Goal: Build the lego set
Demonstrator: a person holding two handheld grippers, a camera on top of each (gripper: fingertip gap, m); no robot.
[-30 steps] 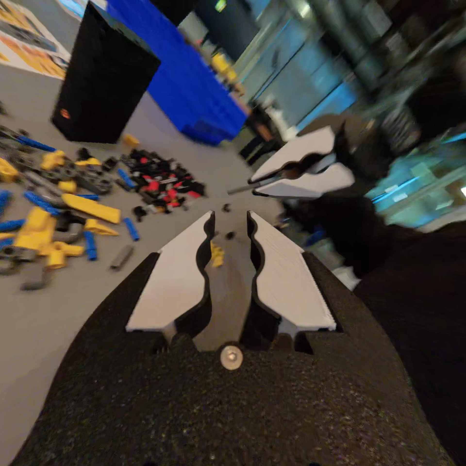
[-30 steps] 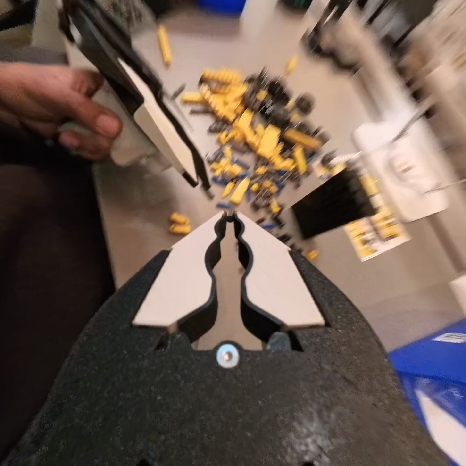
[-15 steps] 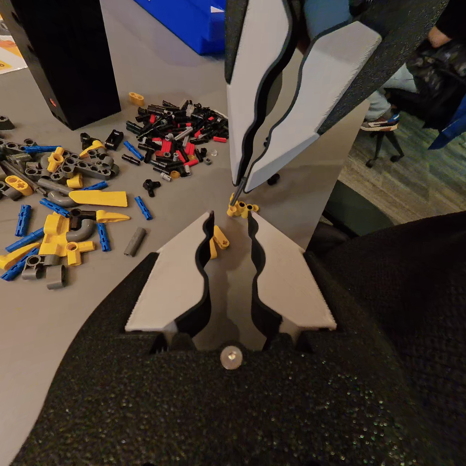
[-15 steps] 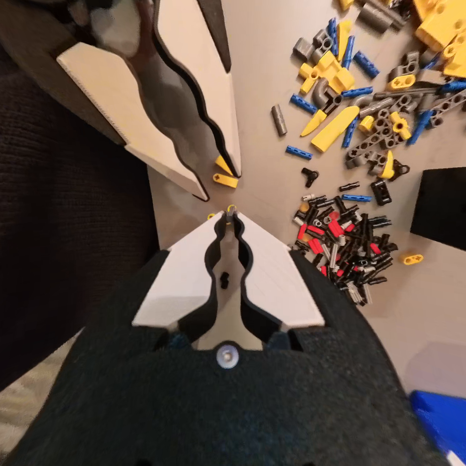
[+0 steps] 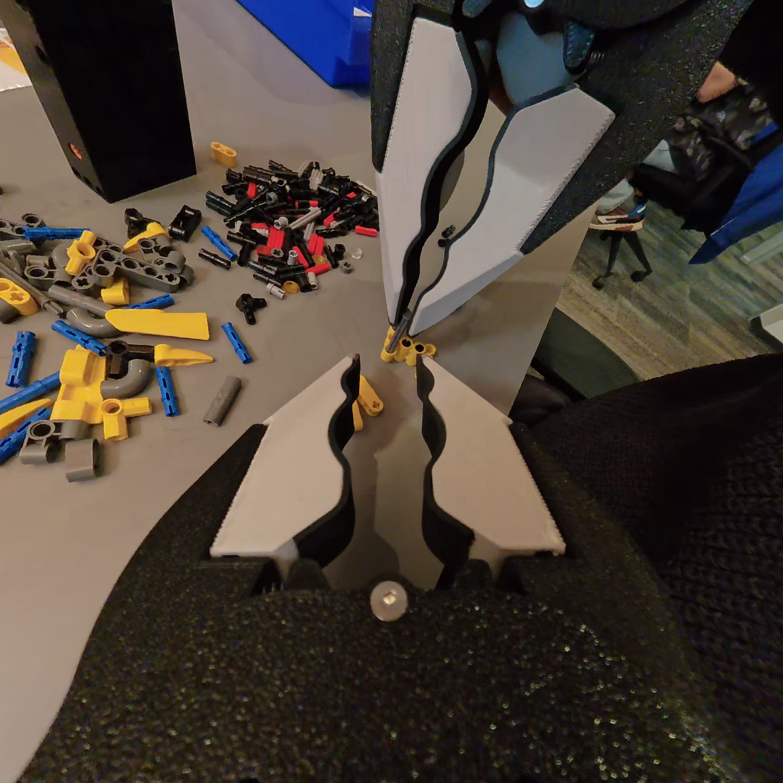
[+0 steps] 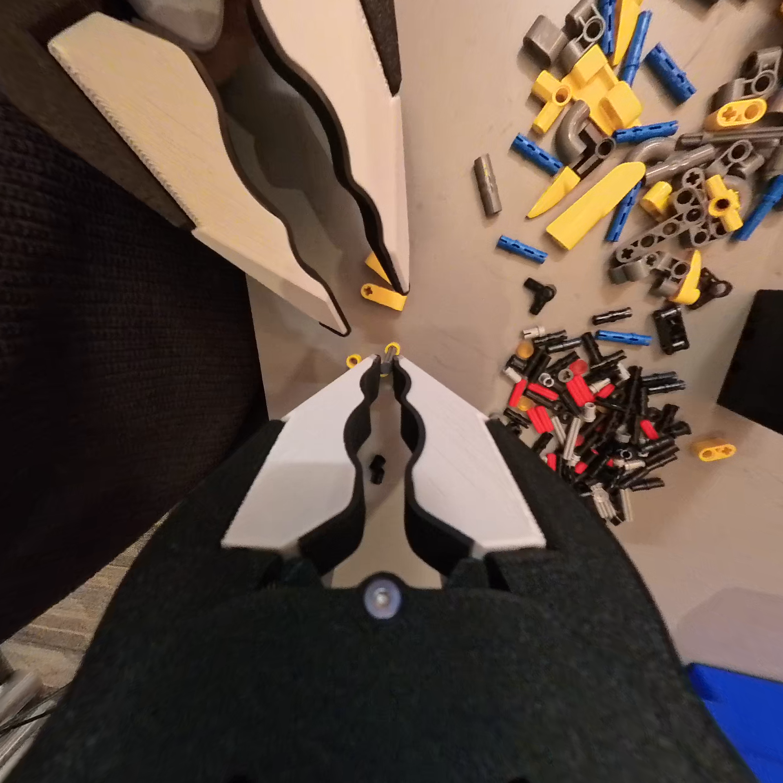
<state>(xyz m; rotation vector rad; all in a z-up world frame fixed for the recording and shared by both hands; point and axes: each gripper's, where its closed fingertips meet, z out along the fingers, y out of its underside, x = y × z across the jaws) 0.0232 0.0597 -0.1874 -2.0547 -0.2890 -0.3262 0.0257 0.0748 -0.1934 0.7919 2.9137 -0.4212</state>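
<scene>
Left wrist view: the left gripper (image 5: 387,364), fingers spread and empty, hovers just short of a yellow holed connector (image 5: 407,350) near the desk (image 5: 127,529) edge, while the right gripper (image 5: 402,324) pinches a thin grey pin (image 5: 400,332) upright at the connector, seemingly lined up with a hole. Right wrist view: the right gripper (image 6: 385,360) fingers clamp that pin (image 6: 386,362) over the connector (image 6: 392,348); the desk edge lies close on one side, and the black-and-red pin pile (image 6: 593,423) stands clear on the other.

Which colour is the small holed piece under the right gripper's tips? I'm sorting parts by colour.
Yellow: the small holed connector piece sits just below the right gripper, clearest in the left wrist view.
</scene>
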